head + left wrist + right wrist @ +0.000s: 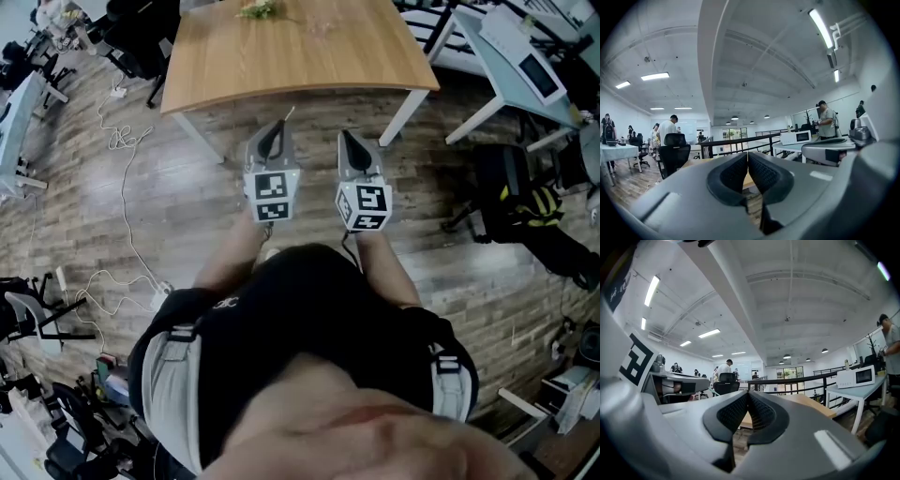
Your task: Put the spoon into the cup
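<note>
Small greenish item [258,9], too small to identify, at far edge of light wooden bench [300,56]; left gripper [278,127] and right gripper [346,137] side by side over grey plank floor [187,187], short of the bench, each with fingers pressed together on nothing

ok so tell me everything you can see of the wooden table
The wooden table has a light, wood-look rectangular top with rounded corners, carried on slim white legs. It stands level on the plank floor, ahead of the left gripper and right gripper, and neither touches it. The only thing seen on it is a small greenish thing far back, too small to identify.
</note>
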Demonstrator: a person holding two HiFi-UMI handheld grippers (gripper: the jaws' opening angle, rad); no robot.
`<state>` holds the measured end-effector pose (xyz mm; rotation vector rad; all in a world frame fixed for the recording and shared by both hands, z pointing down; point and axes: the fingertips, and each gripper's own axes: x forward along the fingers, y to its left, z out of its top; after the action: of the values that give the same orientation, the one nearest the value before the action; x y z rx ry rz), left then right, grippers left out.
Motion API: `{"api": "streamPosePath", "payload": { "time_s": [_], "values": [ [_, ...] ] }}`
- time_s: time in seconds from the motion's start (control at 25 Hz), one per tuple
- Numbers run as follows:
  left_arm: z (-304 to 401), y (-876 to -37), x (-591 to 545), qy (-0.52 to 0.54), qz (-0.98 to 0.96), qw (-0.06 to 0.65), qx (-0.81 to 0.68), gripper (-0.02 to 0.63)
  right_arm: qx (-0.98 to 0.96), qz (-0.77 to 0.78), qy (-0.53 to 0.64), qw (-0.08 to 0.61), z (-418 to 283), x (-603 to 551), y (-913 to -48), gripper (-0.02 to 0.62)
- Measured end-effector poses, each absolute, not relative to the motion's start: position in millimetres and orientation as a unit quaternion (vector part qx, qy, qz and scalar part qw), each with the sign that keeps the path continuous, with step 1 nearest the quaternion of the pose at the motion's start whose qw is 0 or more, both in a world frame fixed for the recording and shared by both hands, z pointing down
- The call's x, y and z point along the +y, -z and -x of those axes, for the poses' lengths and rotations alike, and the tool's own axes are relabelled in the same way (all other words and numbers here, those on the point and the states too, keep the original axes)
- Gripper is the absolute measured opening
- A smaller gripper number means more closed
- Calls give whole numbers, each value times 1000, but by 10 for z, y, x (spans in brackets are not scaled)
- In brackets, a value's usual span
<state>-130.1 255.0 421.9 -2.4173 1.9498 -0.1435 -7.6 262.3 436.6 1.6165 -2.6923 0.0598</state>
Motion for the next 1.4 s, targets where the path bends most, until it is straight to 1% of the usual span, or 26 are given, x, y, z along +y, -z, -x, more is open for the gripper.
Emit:
{"api": "streamPosePath", "payload": {
  "time_s": [0.48, 0.76, 1.04, 1.4],
  "values": [
    [881, -4291, 2552, 50, 768, 15, 638, 18, -866, -500, -25, 1, -332, 2588, -4471, 0],
    [799, -4367, 2355, 51, 772, 5, 633, 18, -864, -501, -36, 4, -385, 2407, -4568, 0],
    [744, -4495, 1850, 46, 782, -3, 622, 18, -862, -505, -35, 14, -397, 1952, -4676, 0],
    [820, -4426, 838, 37, 795, -3, 606, 18, -858, -513, -34, 18, -266, 976, -4595, 0]
  ]
}}
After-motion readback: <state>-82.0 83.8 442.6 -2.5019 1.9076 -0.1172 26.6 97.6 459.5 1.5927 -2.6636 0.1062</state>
